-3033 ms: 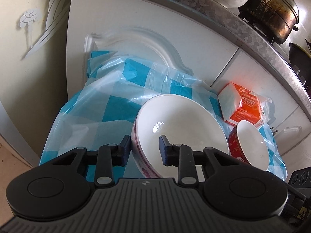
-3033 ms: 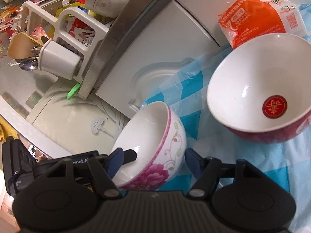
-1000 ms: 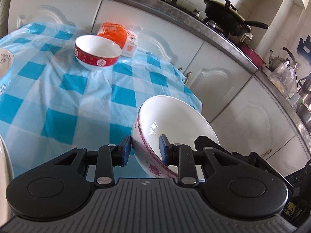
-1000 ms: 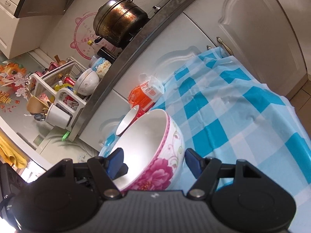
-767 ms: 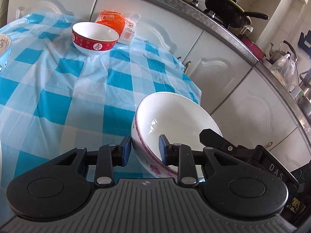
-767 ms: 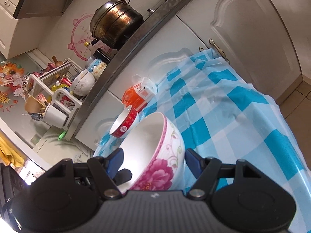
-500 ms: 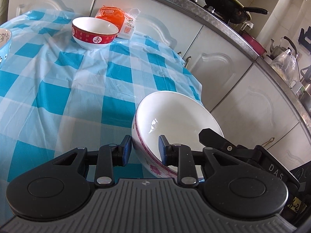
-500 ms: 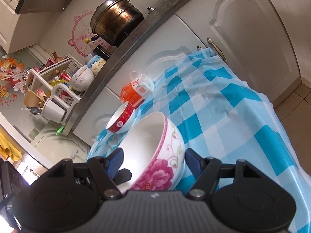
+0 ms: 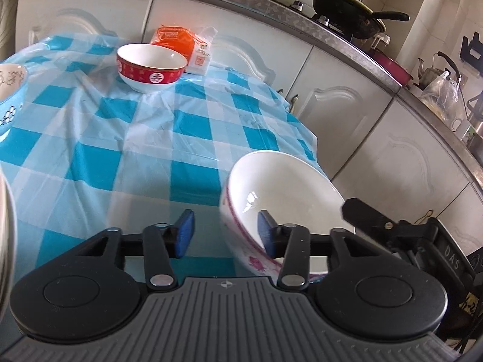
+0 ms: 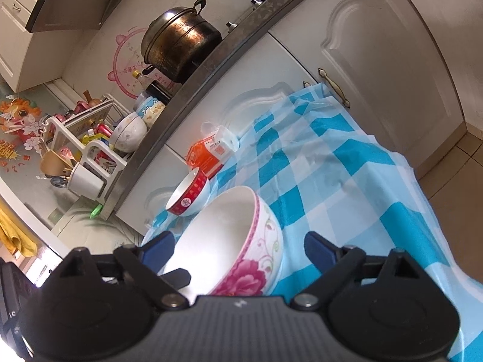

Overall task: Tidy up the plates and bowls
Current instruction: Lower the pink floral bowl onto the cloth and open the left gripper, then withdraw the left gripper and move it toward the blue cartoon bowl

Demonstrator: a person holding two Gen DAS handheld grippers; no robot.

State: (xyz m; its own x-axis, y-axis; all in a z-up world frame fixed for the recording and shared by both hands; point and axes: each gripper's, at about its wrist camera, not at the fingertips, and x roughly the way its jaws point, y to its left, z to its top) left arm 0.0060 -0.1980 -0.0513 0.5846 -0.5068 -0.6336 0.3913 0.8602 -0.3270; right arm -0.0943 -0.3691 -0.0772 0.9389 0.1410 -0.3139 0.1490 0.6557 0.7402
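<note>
A white bowl with pink flowers (image 9: 283,199) rests at the near right of the blue-checked table (image 9: 157,126). My left gripper (image 9: 225,233) is open; its right finger is inside the bowl, its left finger stands off the rim. My right gripper (image 10: 238,249) is open wide with the same bowl (image 10: 238,241) between its fingers, no pad touching. A red-and-white bowl (image 9: 151,68) stands at the far side; it also shows in the right wrist view (image 10: 188,196).
An orange packet (image 9: 175,40) lies behind the red bowl. A blue bowl (image 9: 10,96) sits at the left edge. A white rim (image 9: 6,226) shows at the near left. White cabinets and a counter with a pot (image 10: 178,45) run behind the table.
My left gripper has opened and let go of the flowered bowl's rim. Earlier both grippers carried the bowl from the far left of the table to its near right corner.
</note>
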